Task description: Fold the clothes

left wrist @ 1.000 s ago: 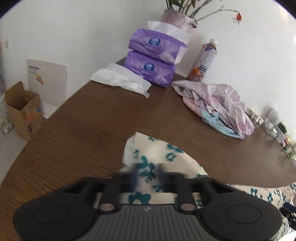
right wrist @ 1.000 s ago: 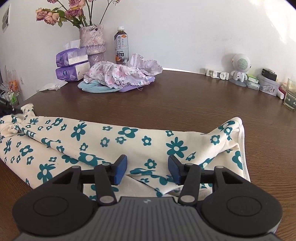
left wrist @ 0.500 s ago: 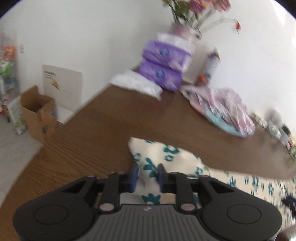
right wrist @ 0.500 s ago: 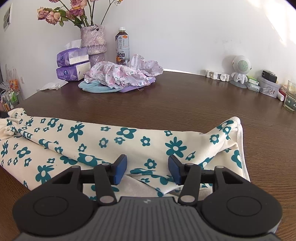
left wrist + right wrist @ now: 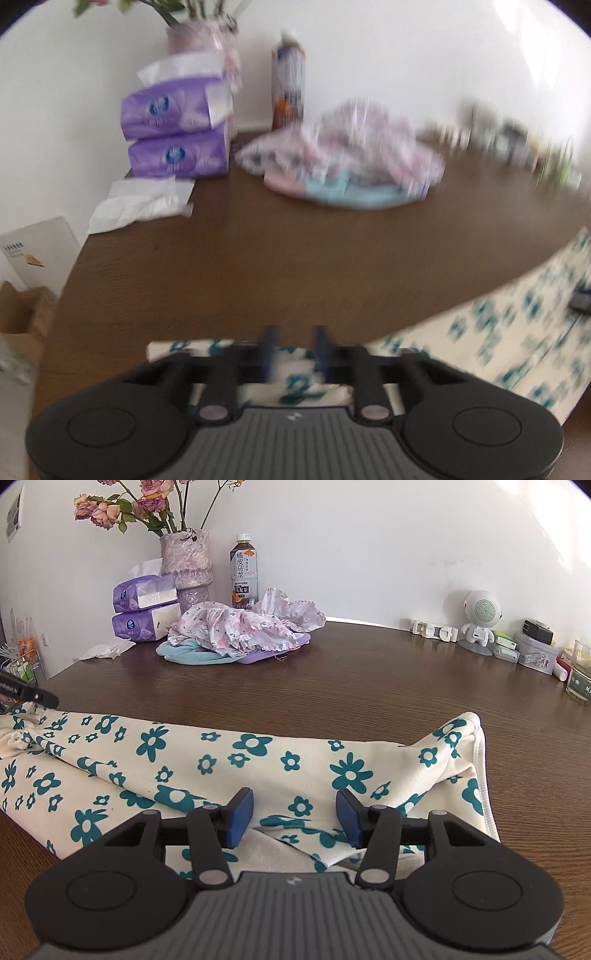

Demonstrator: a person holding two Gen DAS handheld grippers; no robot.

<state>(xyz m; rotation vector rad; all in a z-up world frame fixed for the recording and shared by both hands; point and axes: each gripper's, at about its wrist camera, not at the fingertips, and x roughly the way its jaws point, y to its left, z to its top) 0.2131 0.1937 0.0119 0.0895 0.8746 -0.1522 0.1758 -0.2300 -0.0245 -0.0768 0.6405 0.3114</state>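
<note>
Two purple tissue packs (image 5: pixel 177 136) stack beside a vase (image 5: pixel 201 42) and a bottle (image 5: pixel 289 79) in the blurred left wrist view, with a crumpled tissue (image 5: pixel 142 201) and a heap of pastel clothes (image 5: pixel 343 166) on the brown table (image 5: pixel 258 258). The left gripper (image 5: pixel 293 349) seems narrowed onto the floral cloth (image 5: pixel 295 380), though blur leaves that uncertain.

From the right wrist, the right gripper (image 5: pixel 294 818) stands wide apart above the cloth, gripping nothing. The bottle label reads "橘皮乌龙". A white speaker figure (image 5: pixel 478 622) and glass (image 5: pixel 580 681) line the wall.
</note>
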